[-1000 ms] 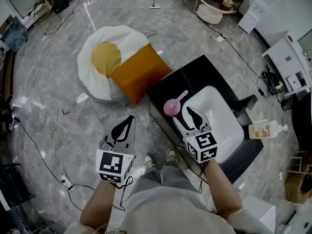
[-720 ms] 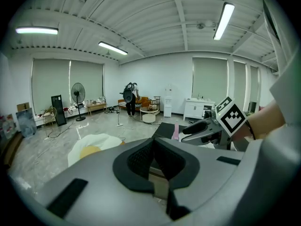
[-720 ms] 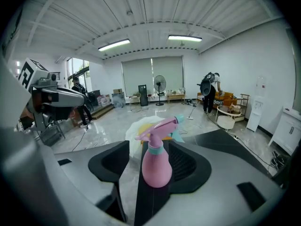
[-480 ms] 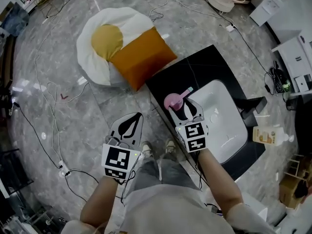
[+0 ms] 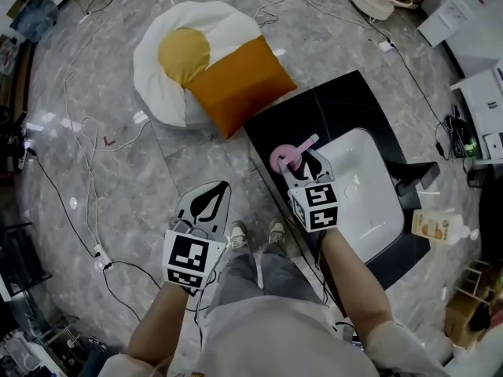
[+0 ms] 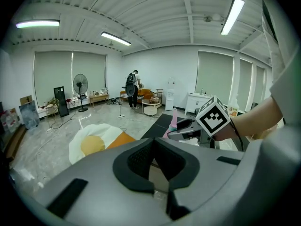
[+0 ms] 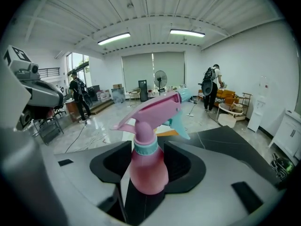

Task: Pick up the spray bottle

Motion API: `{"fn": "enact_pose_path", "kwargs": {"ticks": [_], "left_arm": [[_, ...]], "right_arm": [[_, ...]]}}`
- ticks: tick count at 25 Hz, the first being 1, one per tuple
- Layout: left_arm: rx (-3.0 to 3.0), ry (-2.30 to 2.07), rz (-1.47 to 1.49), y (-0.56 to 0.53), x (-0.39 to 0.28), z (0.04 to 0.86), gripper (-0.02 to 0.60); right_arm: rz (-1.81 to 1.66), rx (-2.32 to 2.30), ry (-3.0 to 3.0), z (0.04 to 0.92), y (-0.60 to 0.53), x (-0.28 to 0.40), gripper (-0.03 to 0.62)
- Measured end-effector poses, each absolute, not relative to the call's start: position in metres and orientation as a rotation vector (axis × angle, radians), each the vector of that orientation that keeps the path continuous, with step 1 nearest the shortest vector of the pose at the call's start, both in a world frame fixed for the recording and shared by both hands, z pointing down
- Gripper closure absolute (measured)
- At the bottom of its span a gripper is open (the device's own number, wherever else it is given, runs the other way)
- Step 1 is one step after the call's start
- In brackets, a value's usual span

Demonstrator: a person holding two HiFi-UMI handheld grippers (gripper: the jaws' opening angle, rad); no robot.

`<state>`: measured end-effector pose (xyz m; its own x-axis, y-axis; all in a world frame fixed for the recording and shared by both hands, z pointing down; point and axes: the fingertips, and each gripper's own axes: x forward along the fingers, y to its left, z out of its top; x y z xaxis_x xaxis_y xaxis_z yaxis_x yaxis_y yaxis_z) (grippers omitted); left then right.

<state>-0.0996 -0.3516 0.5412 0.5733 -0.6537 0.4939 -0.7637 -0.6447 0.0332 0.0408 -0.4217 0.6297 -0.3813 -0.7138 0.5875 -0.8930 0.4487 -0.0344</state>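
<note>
Standing on the black bench, the pink bottle sits between the parted jaws of the right hand-held gripper, which have just been closing; the left hand-held gripper is closed.

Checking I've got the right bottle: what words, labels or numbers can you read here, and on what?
None readable.
Pink spray bottle: no print showing.
Pale bottle, orange label, by the sink: too small to read.
Left marker cube, right marker cube: square patterns, no words.
</note>
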Motion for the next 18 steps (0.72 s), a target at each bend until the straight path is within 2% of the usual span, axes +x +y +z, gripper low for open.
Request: {"fn": "enact_pose_path", "kwargs": {"ticks": [7, 18], "left_arm": [[2.580, -1.251, 0.632, -0.349, -0.107, 0.516, 0.561], [2.696, -1.413, 0.513, -0.355, -0.122, 0.425, 0.561]], "right_arm": [[0.436, 1.298, -2.280, 0.588, -0.417, 0.033, 0.364], [0.236, 1.319, -2.549, 0.427, -0.404, 0.029, 0.367]]}}
